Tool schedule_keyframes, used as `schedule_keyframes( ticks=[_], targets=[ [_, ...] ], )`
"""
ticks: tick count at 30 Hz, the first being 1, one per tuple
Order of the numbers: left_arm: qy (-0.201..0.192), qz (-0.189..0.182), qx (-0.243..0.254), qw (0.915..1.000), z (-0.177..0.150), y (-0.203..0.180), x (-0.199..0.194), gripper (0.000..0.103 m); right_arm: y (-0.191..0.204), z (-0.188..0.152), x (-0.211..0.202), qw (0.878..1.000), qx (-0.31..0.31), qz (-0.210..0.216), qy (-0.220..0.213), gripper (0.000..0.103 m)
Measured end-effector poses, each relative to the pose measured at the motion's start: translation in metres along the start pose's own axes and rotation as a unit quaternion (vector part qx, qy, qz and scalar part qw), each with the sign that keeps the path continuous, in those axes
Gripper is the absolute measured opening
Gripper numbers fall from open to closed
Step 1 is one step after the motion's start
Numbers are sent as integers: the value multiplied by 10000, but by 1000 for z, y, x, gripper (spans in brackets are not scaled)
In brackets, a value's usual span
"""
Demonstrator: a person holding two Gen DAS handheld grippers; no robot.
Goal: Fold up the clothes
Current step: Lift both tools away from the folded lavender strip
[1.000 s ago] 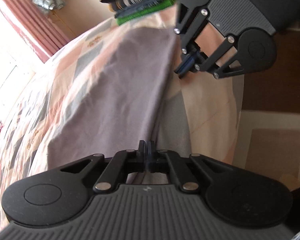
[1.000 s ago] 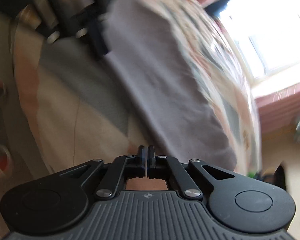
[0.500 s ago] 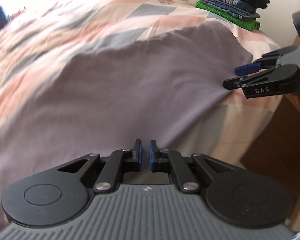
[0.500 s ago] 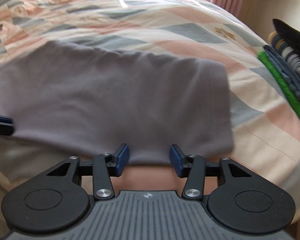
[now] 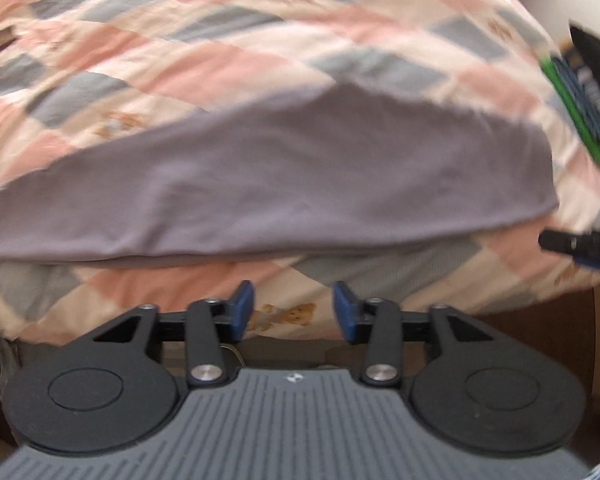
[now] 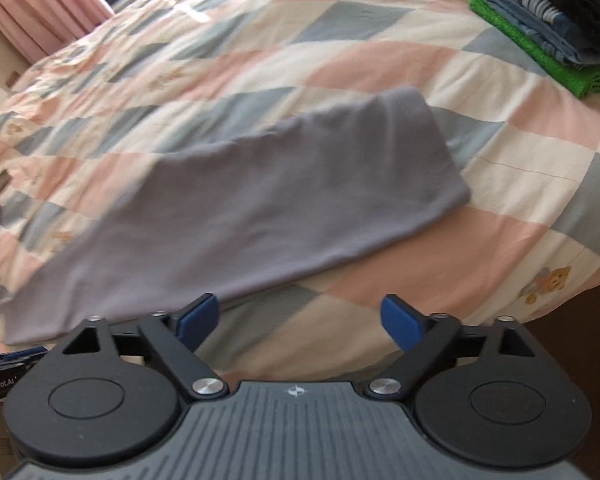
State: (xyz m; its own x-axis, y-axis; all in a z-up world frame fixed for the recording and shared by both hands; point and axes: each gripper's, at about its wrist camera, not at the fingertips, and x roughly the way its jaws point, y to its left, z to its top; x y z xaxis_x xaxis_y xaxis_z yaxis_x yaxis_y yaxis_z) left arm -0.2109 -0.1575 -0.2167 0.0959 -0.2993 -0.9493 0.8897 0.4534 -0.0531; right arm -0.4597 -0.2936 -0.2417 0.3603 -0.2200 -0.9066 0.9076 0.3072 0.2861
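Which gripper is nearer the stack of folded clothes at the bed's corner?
Right. The right gripper faces the bed's right end, with the stack of folded clothes ahead-right; the left gripper sits further left along the grey garment.

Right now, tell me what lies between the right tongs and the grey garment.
Only bare patchwork quilt separates the right tongs from the grey garment, seen in the right wrist view.

Both views are bright with soft daylight; in the right wrist view the strongest light falls at about 11 o'clock, beside the pink curtain, whitening the patchwork bedspread there. Shadows are faint. The left wrist view is smeared by motion blur, worst toward 3 o'clock, where the stack of folded clothes streaks. Fisheye distortion bows the bed and darkens the corners, while the near foreground stays sharp
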Motion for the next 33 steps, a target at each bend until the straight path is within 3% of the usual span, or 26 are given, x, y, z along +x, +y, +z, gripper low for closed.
schedule_keyframes(
  ticks=[5,12,16,33],
  targets=[
    [-291,169,-168,9993,-4,6,-45,63,25,1,-30,9996,-281,-59,-40,100],
    [-542,279,-327,9976,-19,11,-93,64,58,-4,-65,9959,-761,-446,-193,100],
    [-692,328,-364,9964,-30,15,-114,69,74,-12,-86,9936,-949,-443,-415,101],
    [-1232,588,-447,9896,-49,21,-153,76,100,-29,-127,9849,-1488,-289,-838,101]
  ],
)
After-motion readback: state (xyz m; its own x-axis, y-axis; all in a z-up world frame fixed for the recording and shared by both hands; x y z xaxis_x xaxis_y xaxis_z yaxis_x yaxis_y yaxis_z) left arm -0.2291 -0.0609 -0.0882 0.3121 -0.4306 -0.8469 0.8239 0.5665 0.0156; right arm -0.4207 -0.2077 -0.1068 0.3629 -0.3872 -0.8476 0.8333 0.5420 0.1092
